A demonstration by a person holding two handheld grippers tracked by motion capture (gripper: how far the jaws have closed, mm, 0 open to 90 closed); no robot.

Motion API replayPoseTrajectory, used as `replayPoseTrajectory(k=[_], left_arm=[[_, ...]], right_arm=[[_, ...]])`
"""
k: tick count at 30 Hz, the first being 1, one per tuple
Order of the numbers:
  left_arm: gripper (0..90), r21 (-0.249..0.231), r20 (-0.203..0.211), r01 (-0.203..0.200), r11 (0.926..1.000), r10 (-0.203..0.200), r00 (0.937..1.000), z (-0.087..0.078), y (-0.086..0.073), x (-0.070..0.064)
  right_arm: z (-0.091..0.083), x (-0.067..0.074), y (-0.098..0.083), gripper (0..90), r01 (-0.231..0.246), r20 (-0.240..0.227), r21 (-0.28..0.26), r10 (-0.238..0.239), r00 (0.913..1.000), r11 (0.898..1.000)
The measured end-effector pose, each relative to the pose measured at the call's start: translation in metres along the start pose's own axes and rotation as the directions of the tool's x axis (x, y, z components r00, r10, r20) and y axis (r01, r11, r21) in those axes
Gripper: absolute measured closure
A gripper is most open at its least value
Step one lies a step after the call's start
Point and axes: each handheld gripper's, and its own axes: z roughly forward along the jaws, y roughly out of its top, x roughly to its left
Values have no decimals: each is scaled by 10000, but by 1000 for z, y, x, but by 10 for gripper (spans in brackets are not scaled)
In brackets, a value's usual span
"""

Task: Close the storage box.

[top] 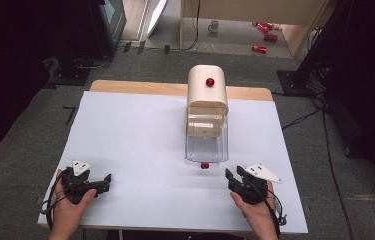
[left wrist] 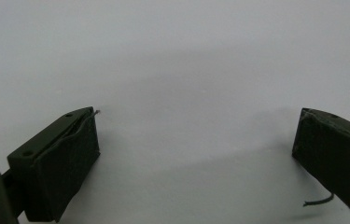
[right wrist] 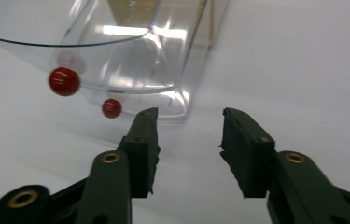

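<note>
right gripper [right wrist: 189, 126] jaws empty, part open; small red knob [right wrist: 111, 108] on clear plastic drawer [right wrist: 130, 60] ahead-left, nearer right hand; left gripper [left wrist: 196, 140] jaws wide, empty.

Drawer [top: 205, 150] just beyond right gripper [top: 239, 176]

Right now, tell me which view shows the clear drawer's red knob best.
The right gripper view: the red knob sits large on the clear drawer front, its reflection below. The high view shows it as a small dot at the drawer's near edge. The left gripper view faces the bare table.

Lab: cables [top: 302, 119], carpet [top: 35, 130], equipment stands [top: 75, 65]
</note>
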Motion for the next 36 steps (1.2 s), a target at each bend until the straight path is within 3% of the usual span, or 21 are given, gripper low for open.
replayPoseTrajectory(k=[5, 19, 26, 36], left_arm=[[4, 0, 0, 0, 10000, 0, 10000, 0, 0, 0], [4, 6, 0, -2, 10000, 2, 10000, 0, 0, 0], [4, 6, 5, 2, 10000, -2, 10000, 0, 0, 0], [4, 5, 11, 13, 10000, -13, 10000, 0, 0, 0]], right_arm=[[1, 13, 1, 640, 69, -380, -105, -73, 9992, 9999], [9, 43, 1, 675, 306, -820, -165, -319, 9961, 9994], [14, 52, 2, 679, 343, -912, -125, -353, 9952, 9993], [20, 64, 2, 715, 266, -547, -300, -282, 9981, 9992]])
